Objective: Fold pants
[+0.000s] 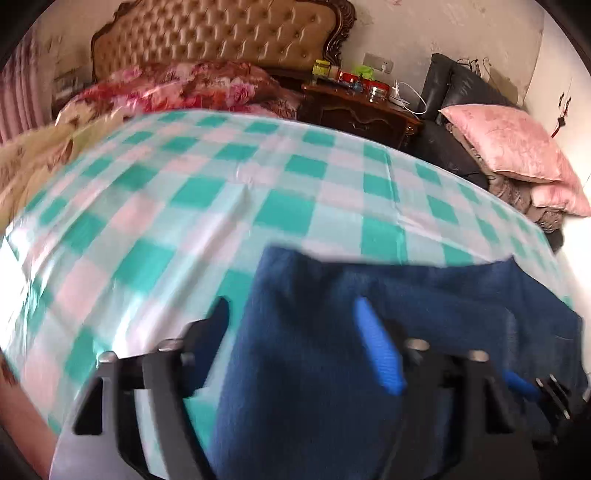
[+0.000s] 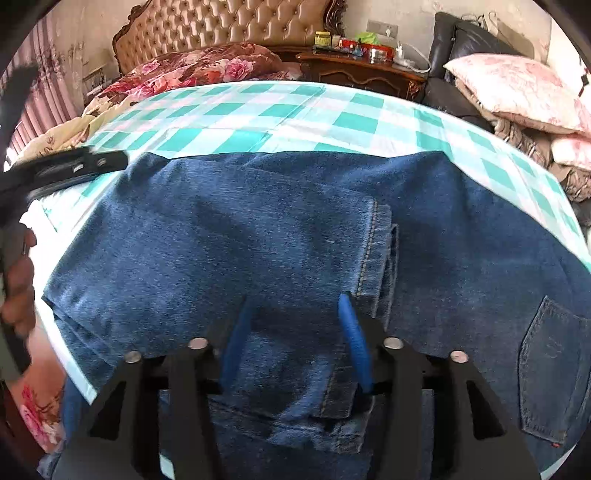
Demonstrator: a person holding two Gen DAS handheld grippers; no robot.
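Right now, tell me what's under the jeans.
The folded jeans lie on the green-and-white checked sheet, which shows past their far and side edges. Whatever is beneath the denim itself is covered.

Checked sheet [image 2: 354, 122], tufted headboard [image 2: 229, 26], cluttered nightstand [image 2: 362, 70], pink pillows [image 2: 517, 92].

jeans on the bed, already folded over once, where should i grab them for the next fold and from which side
Judging by how the jeans lie flat across the checked sheet, with the leg hems stacked by the back pocket, grip the doubled left edge. Come in low from the left, sliding one finger under both layers; that edge hangs clear of other fabric.
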